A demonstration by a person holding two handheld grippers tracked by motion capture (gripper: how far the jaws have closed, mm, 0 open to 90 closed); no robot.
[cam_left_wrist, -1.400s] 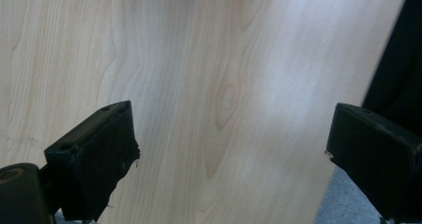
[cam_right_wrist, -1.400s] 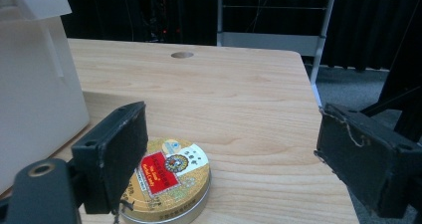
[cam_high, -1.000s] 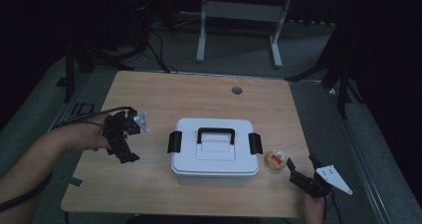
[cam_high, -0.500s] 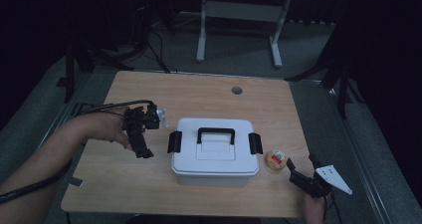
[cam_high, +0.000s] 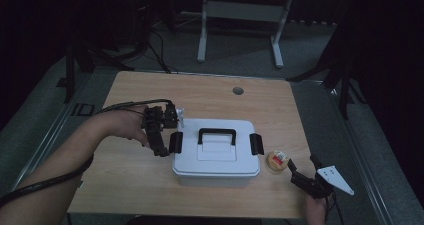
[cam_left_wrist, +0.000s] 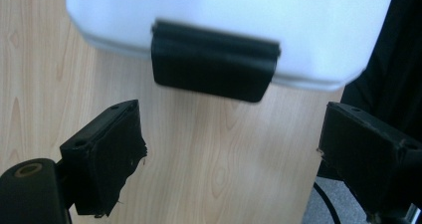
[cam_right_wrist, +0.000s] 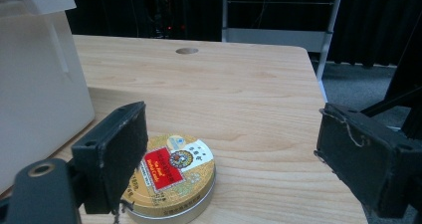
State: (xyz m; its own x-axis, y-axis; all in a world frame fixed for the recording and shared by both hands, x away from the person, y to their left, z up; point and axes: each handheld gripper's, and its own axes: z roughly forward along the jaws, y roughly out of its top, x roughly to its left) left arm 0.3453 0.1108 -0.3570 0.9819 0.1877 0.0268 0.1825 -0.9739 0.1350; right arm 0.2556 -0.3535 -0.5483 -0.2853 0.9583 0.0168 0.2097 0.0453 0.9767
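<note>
A white lidded box [cam_high: 216,155] with a black handle [cam_high: 217,132] stands mid-table. Its left side has a black latch [cam_high: 175,141], seen close up in the left gripper view as the latch [cam_left_wrist: 214,67] on the box [cam_left_wrist: 224,20]. My left gripper [cam_high: 165,141] hangs open just short of that latch, its open span [cam_left_wrist: 234,134] over bare wood. A round gold tin [cam_high: 278,161] with a red label lies right of the box. My right gripper [cam_high: 303,165] is open just behind the tin [cam_right_wrist: 174,176], and nothing sits between its tips [cam_right_wrist: 234,139].
The wooden table [cam_high: 210,95] has a cable hole [cam_high: 238,90] near its far edge. A white metal stand [cam_high: 240,10] and dark tripod legs are on the floor beyond. The box wall [cam_right_wrist: 35,84] is close on the right gripper's left.
My left gripper has moved right across the table, from well left of the box up to its left latch. The right gripper, the tin and the box have stayed put.
</note>
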